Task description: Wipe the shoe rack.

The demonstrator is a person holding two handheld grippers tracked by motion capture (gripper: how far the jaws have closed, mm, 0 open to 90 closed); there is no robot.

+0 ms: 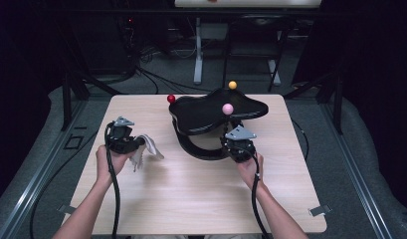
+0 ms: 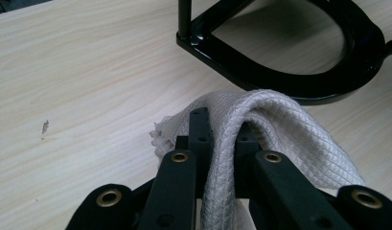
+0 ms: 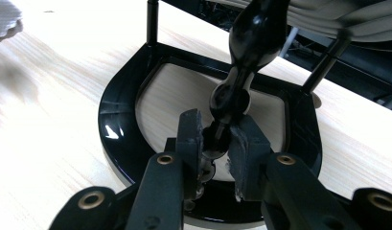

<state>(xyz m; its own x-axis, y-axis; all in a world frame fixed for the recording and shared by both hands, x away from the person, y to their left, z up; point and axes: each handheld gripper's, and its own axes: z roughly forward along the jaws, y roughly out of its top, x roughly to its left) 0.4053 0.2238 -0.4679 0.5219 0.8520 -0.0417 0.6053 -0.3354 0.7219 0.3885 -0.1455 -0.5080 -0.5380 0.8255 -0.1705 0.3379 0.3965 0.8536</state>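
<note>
A black two-tier stand sits mid-table, with a curved top tray [image 1: 206, 113] over a ring-shaped base [image 1: 198, 150]. Red [image 1: 171, 98], yellow [image 1: 232, 85] and pink [image 1: 227, 108] balls top its posts. My right gripper [image 1: 232, 143] [image 3: 217, 136] is shut on the lower part of a turned black post [image 3: 232, 98] rising from the base [image 3: 118, 125]. My left gripper [image 1: 135, 144] [image 2: 221, 128] is shut on a grey-white quilted cloth [image 1: 147, 148] [image 2: 289, 129], held just above the table left of the stand. The cloth drapes over the right jaw.
The light wood table [image 1: 191, 199] has bare room in front of and left of the stand. The stand's base ring [image 2: 280, 72] lies just beyond the cloth. Dark floor, cables and a desk frame [image 1: 198, 55] lie behind the table.
</note>
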